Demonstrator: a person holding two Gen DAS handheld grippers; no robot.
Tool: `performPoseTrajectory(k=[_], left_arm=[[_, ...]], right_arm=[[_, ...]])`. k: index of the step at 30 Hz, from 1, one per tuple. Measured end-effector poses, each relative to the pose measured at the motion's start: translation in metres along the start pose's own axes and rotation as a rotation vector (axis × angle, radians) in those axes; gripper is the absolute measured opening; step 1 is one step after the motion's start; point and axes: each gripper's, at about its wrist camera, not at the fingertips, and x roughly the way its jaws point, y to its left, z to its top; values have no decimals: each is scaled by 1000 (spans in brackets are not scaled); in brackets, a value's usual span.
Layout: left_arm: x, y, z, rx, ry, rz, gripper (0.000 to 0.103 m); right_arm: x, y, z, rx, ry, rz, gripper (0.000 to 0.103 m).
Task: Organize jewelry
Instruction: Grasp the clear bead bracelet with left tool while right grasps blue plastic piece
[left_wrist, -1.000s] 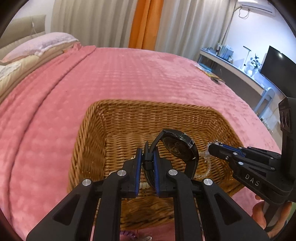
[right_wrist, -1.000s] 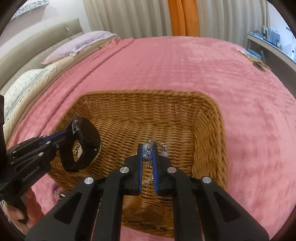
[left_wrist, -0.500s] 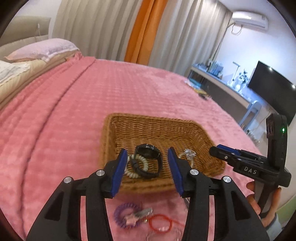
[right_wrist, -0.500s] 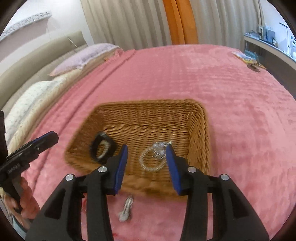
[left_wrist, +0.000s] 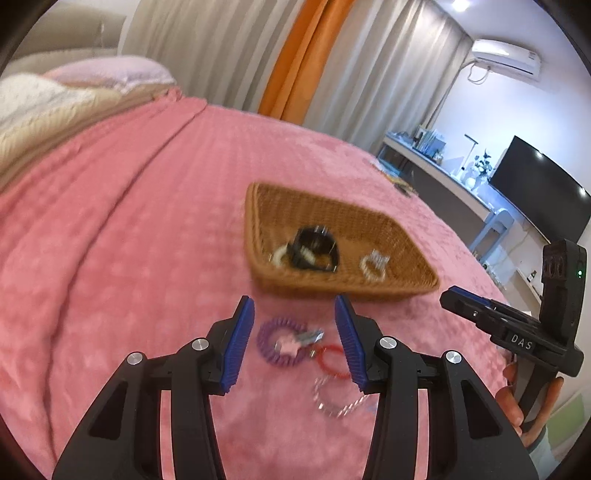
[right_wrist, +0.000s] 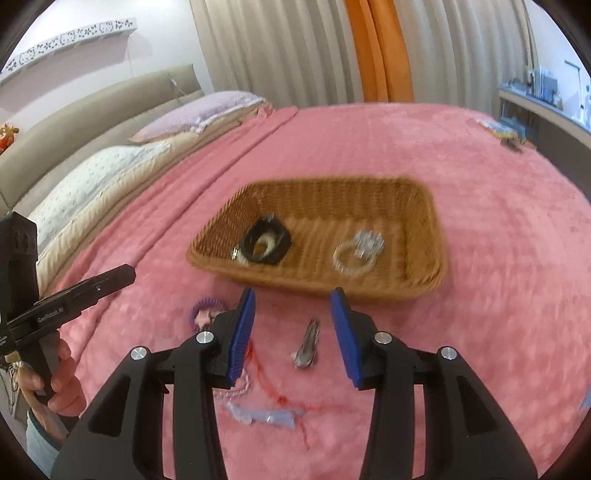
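A wicker basket (left_wrist: 413, 284) (right_wrist: 424, 288) sits on the pink bed. In it lie a black watch (left_wrist: 314, 249) (right_wrist: 264, 245) on a white bead bracelet (left_wrist: 279, 254) and a clear crystal bracelet (left_wrist: 373, 264) (right_wrist: 356, 253). In front of the basket lie a purple coil band (left_wrist: 277, 341) (right_wrist: 207, 308), a silver clip (left_wrist: 310, 336) (right_wrist: 308, 345), a red ring (left_wrist: 330, 362), a silver chain (left_wrist: 332, 400) and a red cord (right_wrist: 280, 391). My left gripper (left_wrist: 294, 338) is open and empty above the coil band. My right gripper (right_wrist: 293, 330) is open and empty above the silver clip.
The pink blanket (left_wrist: 129, 240) covers the bed, with pillows (right_wrist: 110, 173) at the far left. A desk with a TV (left_wrist: 539, 192) stands to the right. A light blue hair clip (right_wrist: 266, 415) lies near my right gripper's base.
Both grippers opened, dropping the watch and the crystal bracelet into the basket, then pulled back toward me. They now hover over the loose items in front of the basket.
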Motion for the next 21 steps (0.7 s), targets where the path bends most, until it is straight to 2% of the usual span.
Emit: performPoseTrajectory(k=[6,12,15,19,20,21], left_arm=[[11,10,-31,-34,97,-15,42],[36,-8,-58,-20,204,-22,41],[50,-22,-63,7,242,-16,36],[64,-35,-66,49,266,53,27],[65,-37,-67,57,266,66,23],[66,-38,-67,66,267,81,14]], right_arm=[[18,1,-31,21,80,21,39],[24,-5,-56,50,162,76,39],[25,-4,-66,42,202,110,39],[23,6,-72,15,222,120,39],[22,8,-74,6,225,125,39],[21,9,-75,1,229,129,39]])
